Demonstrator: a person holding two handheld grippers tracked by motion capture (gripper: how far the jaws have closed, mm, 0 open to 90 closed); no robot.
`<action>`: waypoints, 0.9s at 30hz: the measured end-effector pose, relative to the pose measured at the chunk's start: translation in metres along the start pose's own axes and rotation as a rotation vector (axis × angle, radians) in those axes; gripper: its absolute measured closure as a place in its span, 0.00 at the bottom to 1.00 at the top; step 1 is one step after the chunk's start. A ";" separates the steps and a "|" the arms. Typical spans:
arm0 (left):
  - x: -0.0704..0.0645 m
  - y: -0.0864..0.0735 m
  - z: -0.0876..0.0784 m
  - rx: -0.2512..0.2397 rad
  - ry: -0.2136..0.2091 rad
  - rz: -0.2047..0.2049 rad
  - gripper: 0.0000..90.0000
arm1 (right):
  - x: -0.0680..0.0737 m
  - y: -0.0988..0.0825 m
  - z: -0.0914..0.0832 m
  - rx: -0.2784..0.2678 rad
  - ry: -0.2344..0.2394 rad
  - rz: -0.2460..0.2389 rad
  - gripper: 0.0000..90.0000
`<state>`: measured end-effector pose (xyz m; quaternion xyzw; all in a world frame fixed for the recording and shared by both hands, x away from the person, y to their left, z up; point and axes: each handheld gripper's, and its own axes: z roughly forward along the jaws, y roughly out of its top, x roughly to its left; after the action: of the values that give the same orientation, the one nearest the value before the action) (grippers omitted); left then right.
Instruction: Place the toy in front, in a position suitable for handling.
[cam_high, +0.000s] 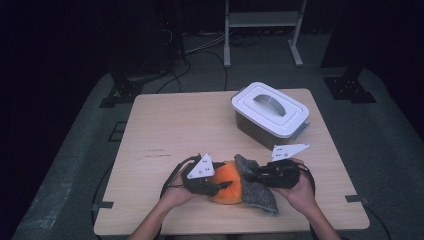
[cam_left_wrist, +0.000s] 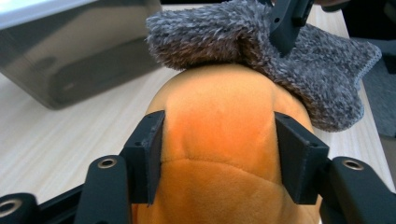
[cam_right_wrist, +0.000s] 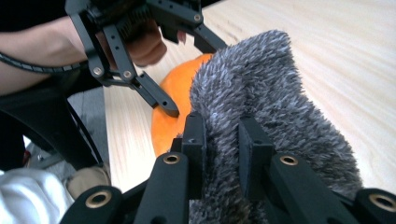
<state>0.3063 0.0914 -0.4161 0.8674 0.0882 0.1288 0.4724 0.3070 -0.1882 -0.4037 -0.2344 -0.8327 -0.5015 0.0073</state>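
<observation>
High view shows the work near the table's (cam_high: 165, 125) front edge: an orange plush toy (cam_high: 229, 182) lies there with a grey fuzzy cloth (cam_high: 256, 186) draped against its right side. The left gripper (cam_high: 212, 186) straddles the plush, and in the left gripper view its jaws sit against both flanks of the orange body, pressing on it and holding it. The right gripper (cam_high: 255, 175) is clamped tight on a fold of the cloth, which the right gripper view shows pinched between its pads.

The step in hand looks like pulling the cloth over or off the plush while the other hand steadies it; which of the two I cannot tell. The next move probably calls for keeping the plush pinned and drawing the cloth evenly, so it does not snag or drag the toy along.

A lidded white-topped box (cam_high: 270, 114) stands farther back on the right. No brand, label or writing can be read anywhere.
</observation>
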 end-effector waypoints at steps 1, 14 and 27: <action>0.001 0.000 0.000 0.005 -0.016 -0.011 0.40 | -0.001 -0.001 0.002 0.010 0.009 0.002 0.82; 0.000 -0.003 -0.004 0.017 -0.059 -0.030 0.35 | -0.003 -0.003 -0.006 0.006 0.028 0.021 0.82; 0.011 -0.003 -0.002 0.055 -0.130 -0.157 0.11 | 0.002 -0.011 0.008 0.097 0.099 -0.006 0.82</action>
<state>0.3163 0.0973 -0.4159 0.8770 0.1287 0.0324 0.4617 0.3025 -0.1853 -0.4160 -0.2063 -0.8554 -0.4715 0.0583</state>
